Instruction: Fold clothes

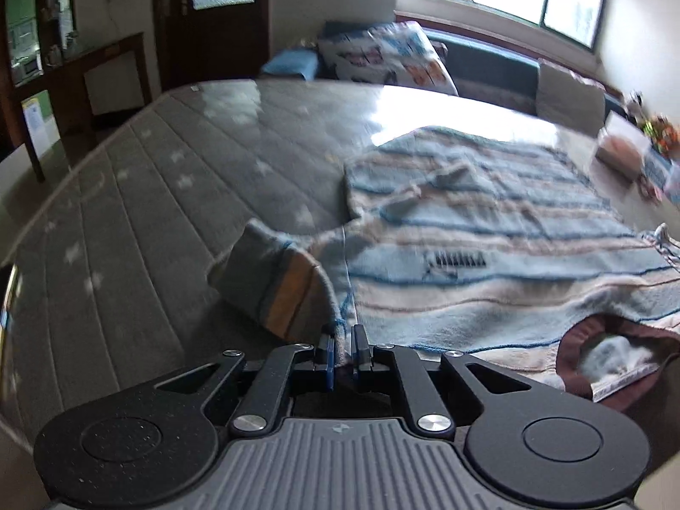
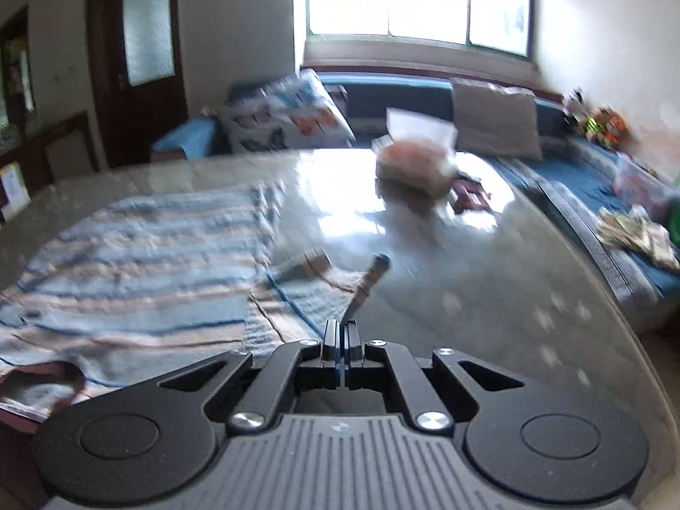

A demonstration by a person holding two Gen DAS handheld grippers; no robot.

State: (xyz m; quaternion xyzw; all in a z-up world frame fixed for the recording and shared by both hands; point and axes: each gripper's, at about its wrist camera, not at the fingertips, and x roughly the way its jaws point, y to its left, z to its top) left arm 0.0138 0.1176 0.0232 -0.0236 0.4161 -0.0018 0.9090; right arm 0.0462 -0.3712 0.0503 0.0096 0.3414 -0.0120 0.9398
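at the bottom centre of the left wrist view, the left gripper (image 1: 343, 346) is pinched on the edge of the striped sweater (image 1: 488, 238), which spreads across the right half of the grey mattress (image 1: 148, 195). the right gripper (image 2: 342, 335) is fully closed; motion blur hides whether the sleeve (image 2: 365, 284) ahead is caught. pillows (image 2: 289, 119) smear beyond.

Two matching handheld grippers: left gripper (image 1: 343, 342) and right gripper (image 2: 342, 333). Black linkage arms with silver screws, round black side discs, ribbed grey housing bearing a small logo, thin blue-edged fingertips.
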